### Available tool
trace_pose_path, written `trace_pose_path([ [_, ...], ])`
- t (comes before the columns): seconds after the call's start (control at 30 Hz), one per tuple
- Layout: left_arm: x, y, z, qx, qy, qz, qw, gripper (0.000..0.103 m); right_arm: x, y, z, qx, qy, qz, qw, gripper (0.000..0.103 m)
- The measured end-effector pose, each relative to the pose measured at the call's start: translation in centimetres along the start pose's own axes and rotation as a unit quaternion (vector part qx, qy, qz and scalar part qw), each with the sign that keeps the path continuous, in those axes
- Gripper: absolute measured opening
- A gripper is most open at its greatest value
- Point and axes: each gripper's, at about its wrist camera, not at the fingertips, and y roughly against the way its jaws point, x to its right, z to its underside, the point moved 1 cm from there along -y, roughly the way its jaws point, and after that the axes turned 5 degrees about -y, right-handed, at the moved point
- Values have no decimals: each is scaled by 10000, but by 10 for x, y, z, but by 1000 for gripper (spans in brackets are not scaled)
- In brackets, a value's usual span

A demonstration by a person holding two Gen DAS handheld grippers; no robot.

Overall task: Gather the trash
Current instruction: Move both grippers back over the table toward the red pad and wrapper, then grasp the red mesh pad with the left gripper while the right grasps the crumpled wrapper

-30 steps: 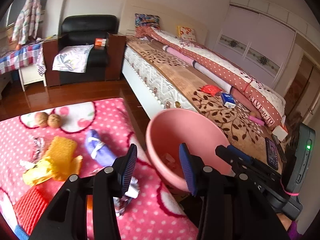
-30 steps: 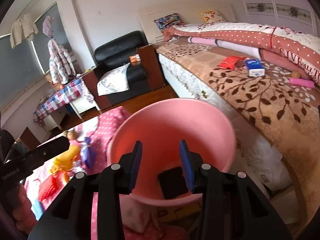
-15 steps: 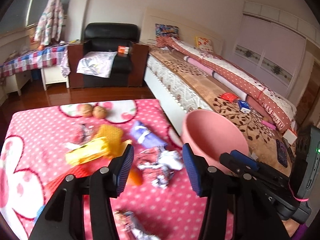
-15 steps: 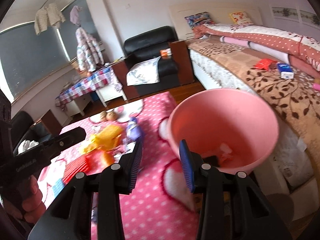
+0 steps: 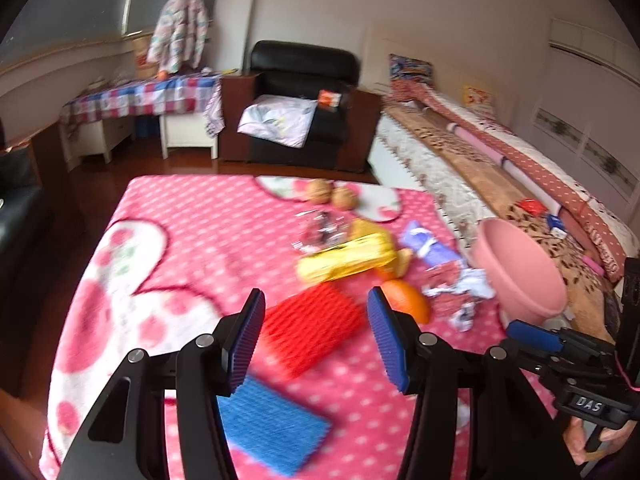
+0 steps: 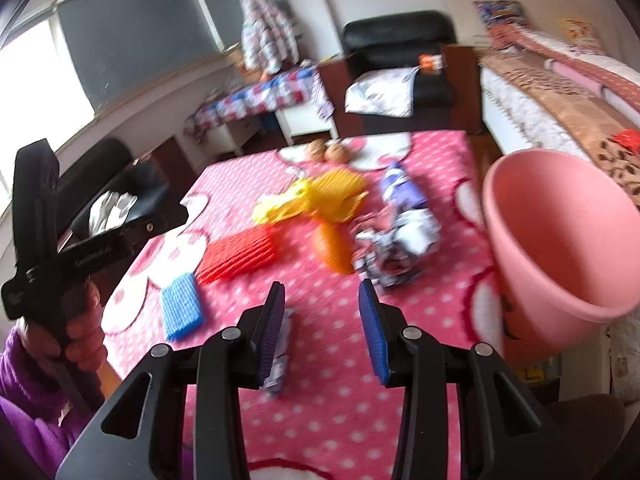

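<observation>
Trash lies on the table's pink dotted blanket [image 5: 180, 240]: a yellow wrapper [image 5: 348, 256], crumpled red-and-white wrappers [image 5: 460, 288] and a silvery wrapper [image 5: 324, 232]. A pink basin [image 5: 520, 276] stands off the table's right edge, by the bed. My left gripper [image 5: 315, 300] hovers open above a red ridged mat [image 5: 312, 328], nothing between its fingers. My right gripper [image 6: 321, 288] is open over bare blanket, short of the crumpled wrappers [image 6: 396, 248], with the basin [image 6: 560, 232] to its right. A small crumpled wrapper [image 6: 280, 356] lies under its left finger.
Also on the blanket are an orange [image 5: 404, 304], a blue ridged mat [image 5: 272, 432], a purple packet [image 5: 428, 244] and two walnuts [image 5: 332, 194]. The bed [image 5: 480, 184] runs along the right. A black armchair [image 5: 304, 92] stands behind the table. A hand in a purple sleeve [image 6: 80, 336] holds the left gripper.
Both grippers have swung left, away from the pink basin and out over the table. The left jaws have opened wider. The right jaws keep the same gap.
</observation>
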Motion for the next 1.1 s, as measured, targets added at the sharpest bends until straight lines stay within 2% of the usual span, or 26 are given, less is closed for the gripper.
trace_pose_path([
  [0.17,-20,-12,9,-273,145,-47,9995,53,-17,-20,7,-516,241,-133,9983,39],
  [0.27,-25,-26,10,-481,165,53,9987,53,-24,-30,11,-759,342,-119,9965,39],
  [0.47,-23,-55,10,-726,43,23,9973,53,-30,-42,15,-1048,478,-75,9933,39],
  [0.63,-18,-76,18,-1113,-19,-56,9938,52,-28,-50,17,-1213,433,-80,9916,39],
  [0.67,-18,-78,20,-1151,8,-30,9934,49,-28,-52,17,-1243,418,-79,9913,39],
  [0.77,-17,-78,21,-1156,51,76,9933,30,-27,-55,18,-1314,394,-108,9905,39],
  [0.8,-16,-76,21,-1138,31,56,9935,21,-27,-56,18,-1333,393,-116,9902,39],
  [0.83,-16,-75,21,-1120,10,45,9937,8,-27,-58,17,-1345,397,-123,9900,39],
  [0.93,-16,-69,20,-1085,47,158,9940,5,-27,-60,17,-1368,419,-145,9896,39],
  [1.1,-18,-49,15,-813,91,182,9965,4,-28,-61,20,-1423,409,-215,9887,39],
])
